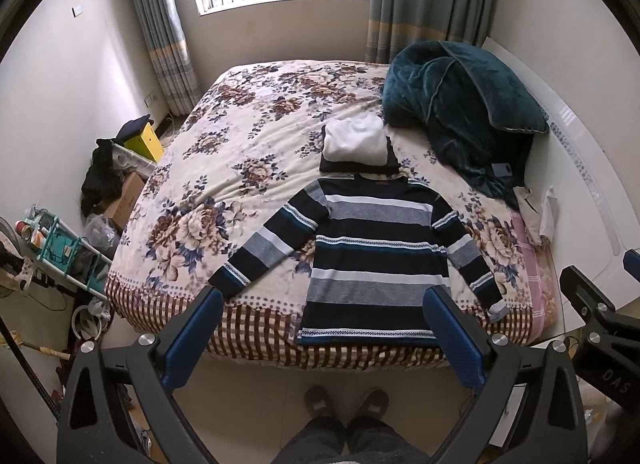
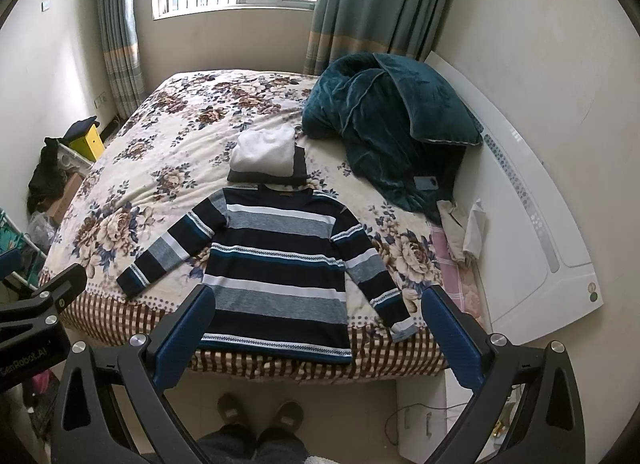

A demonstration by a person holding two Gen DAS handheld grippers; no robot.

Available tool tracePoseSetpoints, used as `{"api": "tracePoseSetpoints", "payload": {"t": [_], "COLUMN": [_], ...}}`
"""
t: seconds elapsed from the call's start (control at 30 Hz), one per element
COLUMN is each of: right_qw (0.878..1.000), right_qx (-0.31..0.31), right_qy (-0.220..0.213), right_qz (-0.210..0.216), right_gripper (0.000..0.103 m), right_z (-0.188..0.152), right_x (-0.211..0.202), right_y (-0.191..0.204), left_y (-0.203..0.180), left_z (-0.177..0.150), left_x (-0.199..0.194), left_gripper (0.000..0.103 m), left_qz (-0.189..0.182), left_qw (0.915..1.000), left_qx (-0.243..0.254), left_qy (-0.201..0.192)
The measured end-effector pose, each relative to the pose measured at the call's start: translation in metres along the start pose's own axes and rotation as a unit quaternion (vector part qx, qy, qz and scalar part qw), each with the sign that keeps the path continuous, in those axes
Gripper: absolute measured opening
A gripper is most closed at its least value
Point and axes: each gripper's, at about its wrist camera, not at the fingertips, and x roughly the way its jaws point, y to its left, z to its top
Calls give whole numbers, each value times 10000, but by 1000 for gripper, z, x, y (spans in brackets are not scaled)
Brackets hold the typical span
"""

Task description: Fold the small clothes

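A navy, grey and white striped sweater [image 1: 372, 260] lies flat on the floral bed, sleeves spread, hem at the near edge; it also shows in the right wrist view [image 2: 276, 268]. Behind its collar sits a stack of folded clothes, white on black [image 1: 354, 143], also in the right wrist view [image 2: 266, 157]. My left gripper [image 1: 322, 328] is open and empty, held above the floor before the hem. My right gripper [image 2: 318, 328] is open and empty, near the sweater's hem and right cuff.
A teal quilt and pillow [image 1: 460, 103] are heaped at the back right of the bed [image 1: 240, 135]. A white headboard [image 2: 528, 223] runs along the right. Boxes, a rack and clutter [image 1: 80, 223] crowd the floor on the left. The person's slippers [image 1: 346, 404] stand below.
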Motion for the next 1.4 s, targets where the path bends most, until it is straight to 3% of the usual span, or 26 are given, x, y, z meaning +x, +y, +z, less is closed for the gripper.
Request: {"api": "tracePoseSetpoints", "payload": {"t": [0.5,0.7,0.83,0.97,1.17,1.3,1.4], "right_qw": [9999,9949,9785,9437,8538,7763,7055], "right_qx": [85,891,1738,2864,4634,5703,6611], "right_qy": [68,479,1002,1556,2318,2654,2546], "right_qz": [9,7,-472,-568,-499,-404,-211], "right_gripper": [103,103,103,103,103,102,97], "right_z": [2,-9,-39,-92,-200,-273,-327], "right_x": [4,70,142,234,402,508,569], "right_y": [-1,-30,-87,-162,-263,-302,-314], "left_y": [-12,-21,-31,-62,-88,-107,-108], "left_z": [5,19,24,22,15,5,3], "left_x": [13,91,167,259,379,464,517], "left_gripper": [102,102,102,102,102,102,102], "left_qz": [85,414,534,718,986,1044,1125], "left_qw": [9999,9990,9985,9936,9818,9719,9650], "left_qx": [21,60,80,410,415,482,381], "left_qy": [-90,-164,97,766,1572,2054,2340]}}
